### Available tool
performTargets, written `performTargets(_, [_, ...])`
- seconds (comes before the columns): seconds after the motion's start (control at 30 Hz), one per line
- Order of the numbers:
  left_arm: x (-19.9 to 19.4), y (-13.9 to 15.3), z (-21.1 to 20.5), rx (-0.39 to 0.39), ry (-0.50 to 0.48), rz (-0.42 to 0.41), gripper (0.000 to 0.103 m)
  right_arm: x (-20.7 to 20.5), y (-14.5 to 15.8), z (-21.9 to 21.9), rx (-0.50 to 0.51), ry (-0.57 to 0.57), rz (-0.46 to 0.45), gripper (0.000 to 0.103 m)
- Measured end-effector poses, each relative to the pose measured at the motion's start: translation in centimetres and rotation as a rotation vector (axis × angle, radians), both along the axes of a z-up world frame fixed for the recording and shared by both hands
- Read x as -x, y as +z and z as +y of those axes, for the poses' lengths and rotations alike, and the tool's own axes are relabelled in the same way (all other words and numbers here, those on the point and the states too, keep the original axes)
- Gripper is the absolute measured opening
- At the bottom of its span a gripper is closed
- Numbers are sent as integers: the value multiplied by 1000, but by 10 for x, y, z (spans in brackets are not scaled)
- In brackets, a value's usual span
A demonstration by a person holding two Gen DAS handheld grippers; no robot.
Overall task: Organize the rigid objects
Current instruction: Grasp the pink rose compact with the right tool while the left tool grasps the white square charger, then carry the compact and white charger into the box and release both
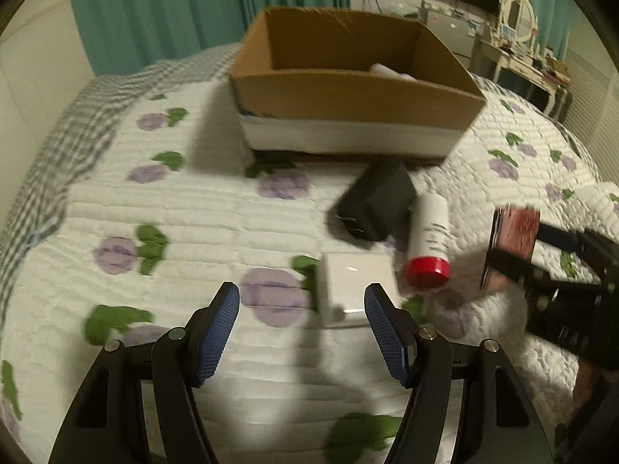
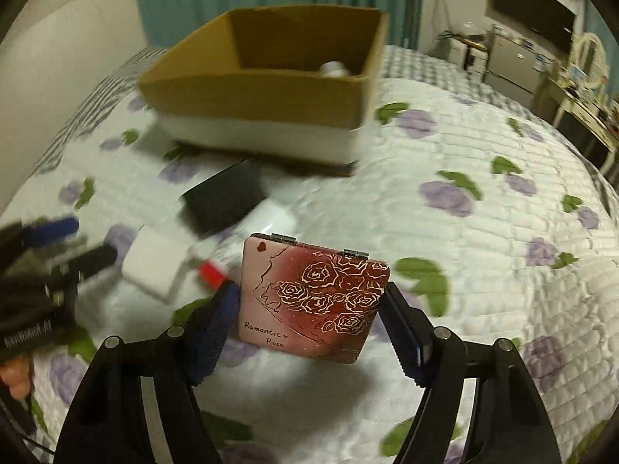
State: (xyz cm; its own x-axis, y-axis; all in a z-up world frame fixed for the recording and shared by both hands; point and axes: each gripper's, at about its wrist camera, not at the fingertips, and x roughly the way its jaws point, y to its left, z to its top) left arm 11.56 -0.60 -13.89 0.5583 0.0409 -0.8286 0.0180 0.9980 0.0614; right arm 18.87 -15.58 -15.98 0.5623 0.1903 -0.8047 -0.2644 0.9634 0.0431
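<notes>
The cardboard box [image 1: 350, 89] sits open on the quilted bed [image 1: 162, 212], with something white low against its far inner wall. Just in front of its near edge lies a black charger [image 1: 373, 203], and nearer again a white bottle with a red cap [image 1: 429, 241] touching the charger's side, then a white block [image 1: 356, 290]. The left claw [image 1: 301, 326] is released, its jaws spread wide with nothing between them, hovering just short of the white block. The right claw [image 2: 309, 332] is clenched on a rose-patterned compact mirror [image 2: 313, 295], held by its side edges above the bed, right of the bottle. Bare quilt lies open to the box's left and right.
</notes>
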Motion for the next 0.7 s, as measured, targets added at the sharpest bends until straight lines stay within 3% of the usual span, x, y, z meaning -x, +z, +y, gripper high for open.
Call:
performTargets(0.2, [-12, -19, -23, -18, -47, 67, 70, -10, 0, -23, -34, -58, -6, 73])
performTargets(0.47, [-25, -38, -33, -46, -78, 105, 70, -11, 2, -32, -77, -56, 1, 73])
performTargets(0.6, [-23, -36, -33, -47, -77, 89, 66, -9, 4, -31, -84, -49, -2, 73])
performTargets(0.63, [-21, -34, -33, -46, -80, 80, 57, -8, 5, -31, -85, -49, -5, 73])
performTargets(0.7, [-18, -31, -35, -46, -94, 74, 54, -6, 9, -30, -82, -47, -15, 73])
